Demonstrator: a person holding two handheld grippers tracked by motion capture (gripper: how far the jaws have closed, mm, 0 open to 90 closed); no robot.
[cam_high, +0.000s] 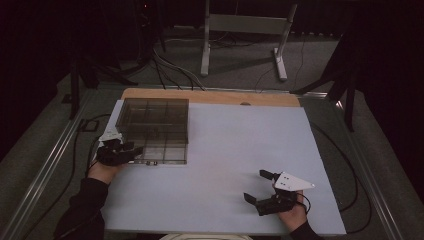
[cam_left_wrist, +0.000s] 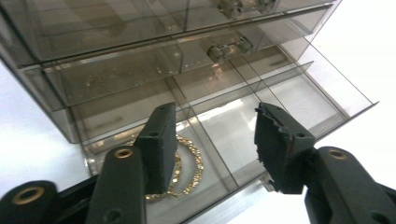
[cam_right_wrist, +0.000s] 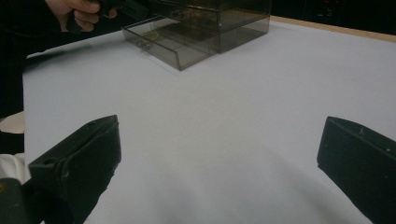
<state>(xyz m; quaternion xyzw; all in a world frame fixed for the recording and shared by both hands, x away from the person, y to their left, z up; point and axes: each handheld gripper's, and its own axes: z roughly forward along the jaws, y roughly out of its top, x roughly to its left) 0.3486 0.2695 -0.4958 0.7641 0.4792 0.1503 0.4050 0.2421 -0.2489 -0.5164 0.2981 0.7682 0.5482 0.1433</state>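
Smoky clear drawer box (cam_high: 152, 120) at far left of the white worktop (cam_high: 235, 150), bottom drawer (cam_high: 162, 152) pulled out toward the near edge. Gold chain (cam_left_wrist: 187, 170) coiled in the drawer's near-left compartment, flat on the drawer floor, partly hidden behind one jaw in the left gripper view. Other compartments seen through the tinted plastic; contents not discernible.

Left tongs (cam_left_wrist: 212, 135) hovering just over the open drawer, jaws apart, nothing pinched between them; chain lying below and beside the one jaw, contact not discernible. In the high view, left tongs (cam_high: 131, 150) at the drawer's left front corner, hand (cam_high: 102, 170) behind.

Right tongs (cam_high: 257, 186) well apart from the box, at the near right of the worktop, jaws spread wide, bare white surface between them. Right hand (cam_high: 292, 215) at the near edge. Grey three-cornered plate (cam_high: 294, 182) on top.

Two upper drawers shut, clear knobs (cam_left_wrist: 229, 46) on their fronts.
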